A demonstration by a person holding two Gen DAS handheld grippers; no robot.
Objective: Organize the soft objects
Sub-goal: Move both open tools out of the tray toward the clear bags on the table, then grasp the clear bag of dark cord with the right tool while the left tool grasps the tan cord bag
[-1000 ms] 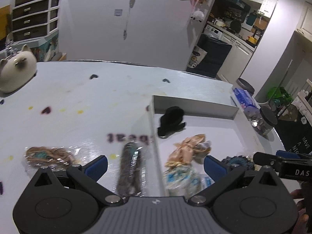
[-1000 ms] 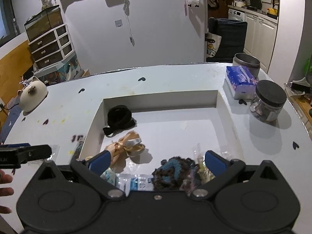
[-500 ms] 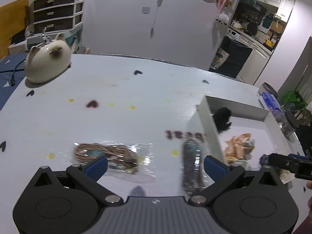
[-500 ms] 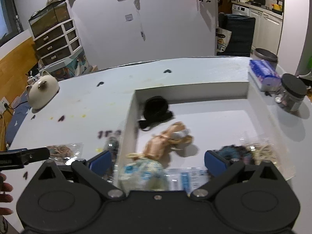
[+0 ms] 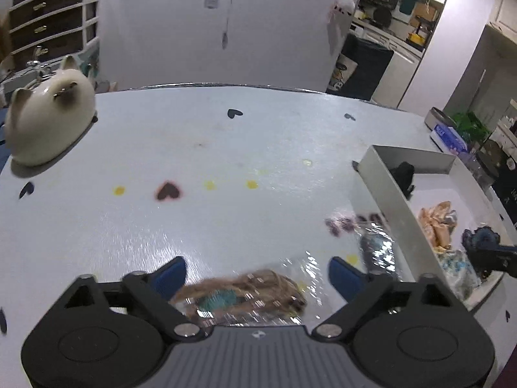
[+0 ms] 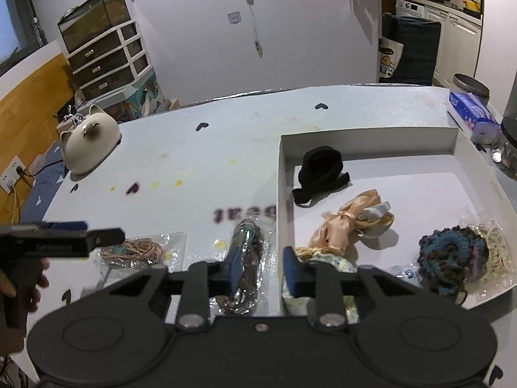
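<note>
Left gripper (image 5: 257,273): jaws are set wide and have just been closing; the clear plastic packet of tan cord with a teal tag (image 5: 240,296) is seen between the blue pads, no pad pressed on it (its near edge is hidden by the gripper body).
Right gripper (image 6: 260,270): jaws have just been closing and are now drawn narrow; whether anything is pinched cannot be told, since the tips overlap both the tray wall and the dark packet in this view.
Dark grey-blue item in a crinkled clear wrapper (image 6: 245,260): laid on the table just outside the tray's left wall; details are blurred by glare.
White shallow rectangular tray (image 6: 365,135): a black fabric band (image 6: 321,169), a peach satin bow (image 6: 350,221) and a blue-and-purple crocheted scrunchie (image 6: 452,255) are held inside.
Pale floral-printed bundle (image 6: 336,263): placed at the tray's near edge (largely covered by the right gripper).
Pale blue table (image 5: 226,148): printed lettering near the tray is smeared and unreadable.
Cream ceramic cat figure (image 5: 48,116): set at the far left, well apart from the packets.
</note>
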